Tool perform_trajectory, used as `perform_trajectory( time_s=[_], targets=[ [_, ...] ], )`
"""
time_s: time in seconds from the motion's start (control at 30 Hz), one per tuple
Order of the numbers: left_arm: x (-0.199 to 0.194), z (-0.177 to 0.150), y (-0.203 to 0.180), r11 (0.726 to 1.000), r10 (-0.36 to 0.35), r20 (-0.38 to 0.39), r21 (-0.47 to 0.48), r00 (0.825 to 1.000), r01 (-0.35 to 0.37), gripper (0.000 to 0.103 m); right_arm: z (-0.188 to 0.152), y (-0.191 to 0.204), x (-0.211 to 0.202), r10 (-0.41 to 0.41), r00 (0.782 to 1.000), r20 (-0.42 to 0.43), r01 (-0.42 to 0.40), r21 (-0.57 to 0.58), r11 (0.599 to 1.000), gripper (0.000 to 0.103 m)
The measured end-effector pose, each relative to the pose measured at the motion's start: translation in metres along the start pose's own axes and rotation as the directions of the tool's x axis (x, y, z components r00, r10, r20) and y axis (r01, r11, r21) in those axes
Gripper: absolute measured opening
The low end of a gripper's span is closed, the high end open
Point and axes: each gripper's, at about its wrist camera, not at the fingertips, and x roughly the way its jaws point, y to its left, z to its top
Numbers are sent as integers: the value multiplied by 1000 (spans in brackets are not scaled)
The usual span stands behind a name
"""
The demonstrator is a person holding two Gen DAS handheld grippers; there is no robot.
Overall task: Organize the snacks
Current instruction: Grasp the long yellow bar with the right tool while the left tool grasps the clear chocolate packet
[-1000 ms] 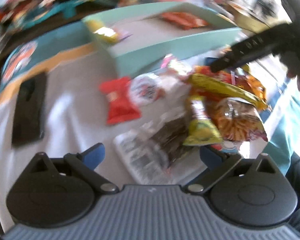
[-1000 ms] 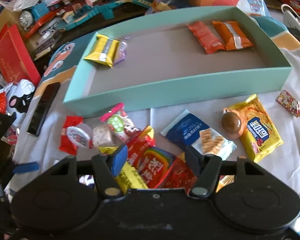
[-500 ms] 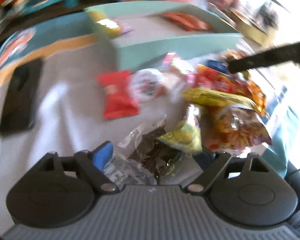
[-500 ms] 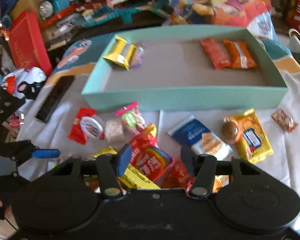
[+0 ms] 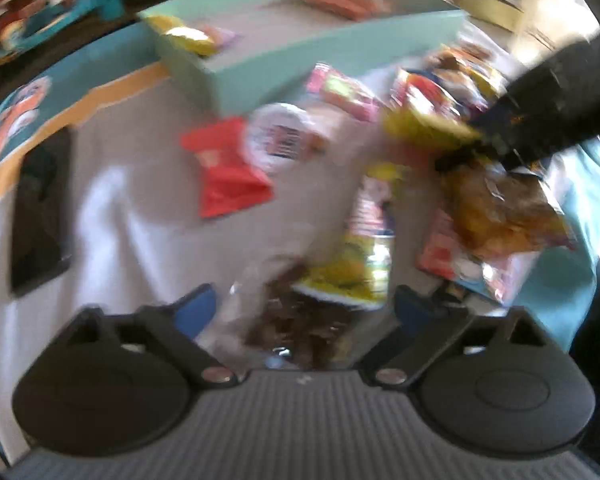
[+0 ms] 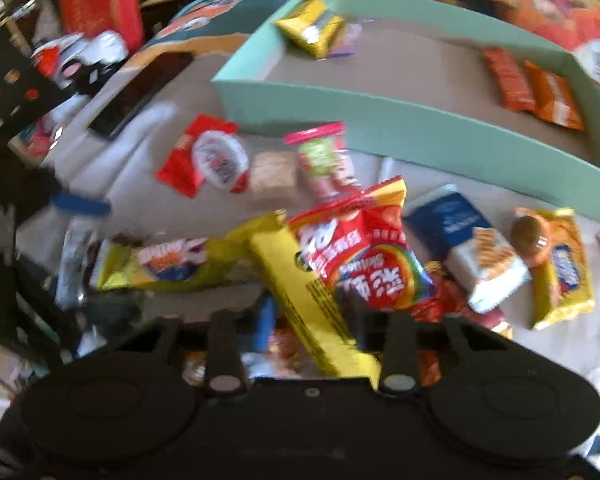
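Note:
A pile of snack packets lies on the white cloth in front of a mint green box (image 6: 412, 120). My right gripper (image 6: 312, 320) is low in the pile with its jaws on either side of a long yellow packet (image 6: 308, 300); its fingertips are hidden, so the grip is unclear. A red rainbow packet (image 6: 364, 252) lies beside it. My left gripper (image 5: 304, 308) is open around a clear bag of dark snacks (image 5: 288, 316), with a yellow packet (image 5: 356, 260) just beyond. The box holds a yellow packet (image 6: 312, 28) and two orange packets (image 6: 532, 88).
A red packet (image 5: 228, 172) and a round white pack (image 5: 280, 136) lie left of the pile. A black phone (image 5: 40, 208) lies at the far left. A blue cracker packet (image 6: 468, 248) and a yellow biscuit packet (image 6: 560, 268) lie to the right. Toys and boxes crowd the back.
My right gripper dropped down into the pile and now straddles the long yellow packet. My left gripper pushed forward over the clear bag of dark snacks.

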Motion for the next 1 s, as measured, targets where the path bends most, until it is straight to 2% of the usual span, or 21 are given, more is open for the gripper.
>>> perform_trajectory(
  time_s=[0.03, 0.07, 0.13, 0.17, 0.2, 0.27, 0.3, 0.33, 0.43, 0.5, 0.53, 0.6, 0.67, 0.77, 0.83, 0.87, 0.9, 0.97, 1.0],
  targets=[
    [-2, -1, -7, 1000, 1, 16, 28, 1000, -2, 84, 1, -4, -4, -9, 1000, 15, 8, 27, 1000, 23],
    [-6, -1, -11, 1000, -15, 32, 25, 999, 14, 75, 2, -9, -8, -23, 999, 31, 21, 57, 998, 21],
    [-12, 0, -5, 996, -46, 53, -79, 998, 50, 66, 6, -19, -13, -39, 998, 50, 34, 107, 994, 21],
    [-13, 0, 2, 986, -47, 62, -159, 997, 56, 40, 6, -23, -13, -42, 998, 51, 36, 125, 991, 21],
    [-14, 2, 13, 967, -42, 73, -249, 996, 59, 34, 6, -27, -12, -48, 998, 46, 41, 139, 989, 21],
    [-13, -2, 36, 911, -36, 86, -407, 996, 68, 34, 6, -33, -9, -62, 998, 33, 56, 163, 985, 21],
    [-13, -5, 41, 902, -8, 96, -428, 995, 49, 34, 6, -35, -8, -69, 997, 34, 61, 178, 982, 21],
    [-13, -6, 44, 901, 12, 94, -432, 995, 30, 35, 5, -36, -8, -73, 997, 38, 64, 191, 979, 21],
    [-14, -10, 51, 909, -23, 89, -413, 996, 58, 39, 1, -35, -9, -76, 996, 46, 65, 199, 978, 21],
    [-17, -11, 50, 927, -32, 90, -369, 995, 63, 63, -1, -36, -9, -76, 996, 49, 65, 202, 977, 21],
    [-19, -11, 49, 937, -34, 93, -343, 995, 64, 69, -1, -36, -9, -74, 996, 50, 62, 208, 976, 21],
    [-22, -10, 42, 956, -57, 85, -283, 995, 79, 91, -1, -35, -8, -71, 996, 52, 58, 215, 975, 21],
    [-24, -9, 35, 973, -65, 55, -217, 996, 75, 103, -3, -36, -13, -63, 997, 54, 51, 212, 976, 21],
    [-11, -4, 29, 984, -36, -14, -177, 999, 33, 102, -4, -37, -15, -53, 997, 53, 41, 209, 977, 21],
    [2, -2, 21, 988, -64, -66, -148, 996, 53, 92, -6, -38, -16, -46, 998, 52, 34, 213, 976, 23],
    [4, -2, 12, 995, -32, -63, -98, 998, 25, 82, -7, -38, -16, -44, 998, 53, 32, 214, 976, 25],
    [3, -2, -2, 1000, 16, -44, -20, 999, -17, 64, -9, -38, -17, -43, 998, 54, 31, 210, 977, 26],
    [-3, 1, -8, 999, -33, -35, -39, 999, 31, 61, -11, -36, -16, -42, 998, 46, 32, 199, 979, 26],
    [-4, 2, -10, 998, -35, -37, -58, 999, 33, 60, -14, -36, -15, -40, 998, 45, 31, 195, 980, 26]
  ],
)
